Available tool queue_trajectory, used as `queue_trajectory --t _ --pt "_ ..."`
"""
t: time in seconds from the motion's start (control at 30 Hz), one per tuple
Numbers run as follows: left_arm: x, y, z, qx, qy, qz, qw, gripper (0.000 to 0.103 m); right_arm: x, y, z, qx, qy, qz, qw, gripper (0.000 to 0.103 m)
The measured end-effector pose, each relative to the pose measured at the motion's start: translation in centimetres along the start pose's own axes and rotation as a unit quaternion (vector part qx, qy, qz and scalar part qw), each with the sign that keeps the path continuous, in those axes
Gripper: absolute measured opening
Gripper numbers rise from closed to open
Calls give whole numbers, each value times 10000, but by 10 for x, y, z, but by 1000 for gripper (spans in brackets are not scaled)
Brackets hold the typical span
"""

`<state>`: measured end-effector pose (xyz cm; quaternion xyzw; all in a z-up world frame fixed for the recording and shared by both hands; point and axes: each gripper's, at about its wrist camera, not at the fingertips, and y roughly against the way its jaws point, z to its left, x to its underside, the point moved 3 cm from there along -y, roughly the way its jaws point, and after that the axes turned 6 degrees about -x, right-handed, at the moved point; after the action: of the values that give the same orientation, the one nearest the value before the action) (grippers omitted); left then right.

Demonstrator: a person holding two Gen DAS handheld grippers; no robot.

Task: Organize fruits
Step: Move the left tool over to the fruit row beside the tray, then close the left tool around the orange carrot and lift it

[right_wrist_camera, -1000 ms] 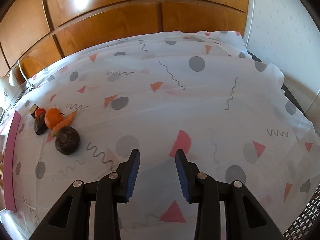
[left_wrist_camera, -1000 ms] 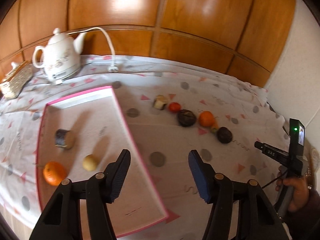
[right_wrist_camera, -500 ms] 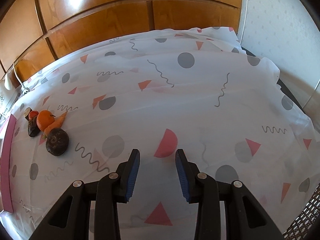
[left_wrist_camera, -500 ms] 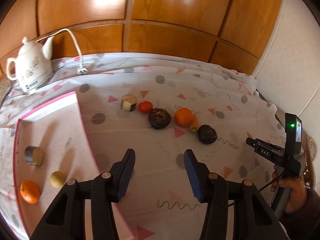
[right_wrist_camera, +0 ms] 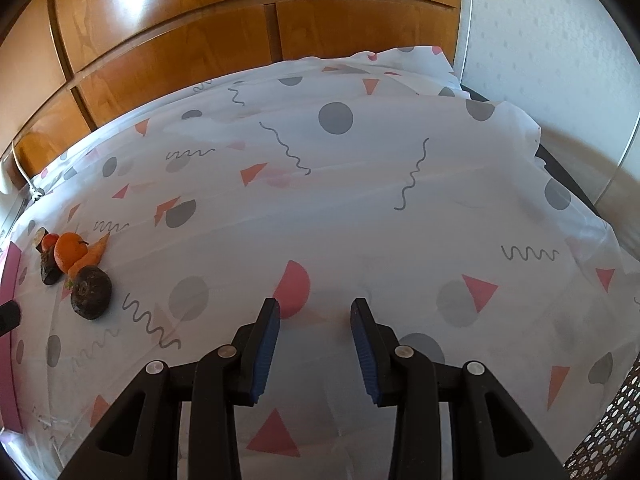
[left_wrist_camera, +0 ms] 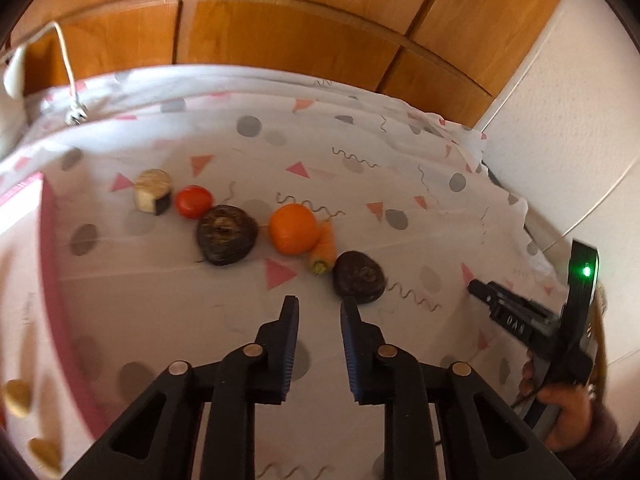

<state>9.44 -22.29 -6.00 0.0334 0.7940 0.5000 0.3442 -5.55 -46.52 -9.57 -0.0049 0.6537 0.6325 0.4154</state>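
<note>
We judge the sorting part done. In the left wrist view a few small pieces already lie inside the pink-edged tray at the table's left side: two yellowish lumps show blurred near its near end, and we cannot tell what they are.

Six pieces are left on the patterned tablecloth, strung in a row across the middle of the table, just right of the tray's edge. From the tray outward we see a cut stub with a dark rind, a small red tomato, a dark round fruit, an orange touching a short carrot, and a second dark fruit.

Our left gripper hangs over the cloth just short of that second dark fruit; its jaws have just been closing and now stand clenched on nothing. Our right gripper, seen in the right wrist view, hovers over a bare stretch of cloth well apart from the row, jaws narrowly parted and empty. The next pick looks to be from the row.
</note>
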Motion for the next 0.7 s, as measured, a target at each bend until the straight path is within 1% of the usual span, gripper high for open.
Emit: queue_trajectory --t 0.13,0.27,0.4,0.5,0.57,0.7 --pt "-12 -18 -2 222 246 148 9993 19 -1 0 -3 16 -8 3 10000 37" --pt "-21 -36 0 276 433 278 9983 19 -1 -2 -5 2 -9 44 10000 37" --pt "-28 -54 -2 280 495 433 9974 19 -1 -2 -5 3 7 46 10000 37" --pt "-32 -61 -4 255 514 422 9975 20 -1 -3 -7 64 4 4 10000 37" --pt "-33 -63 -5 302 541 412 9972 21 1 -4 -7 160 23 -90 9998 37" --pt "-31 -63 -6 268 489 343 9979 20 6 -4 -5 282 103 -335 9990 40"
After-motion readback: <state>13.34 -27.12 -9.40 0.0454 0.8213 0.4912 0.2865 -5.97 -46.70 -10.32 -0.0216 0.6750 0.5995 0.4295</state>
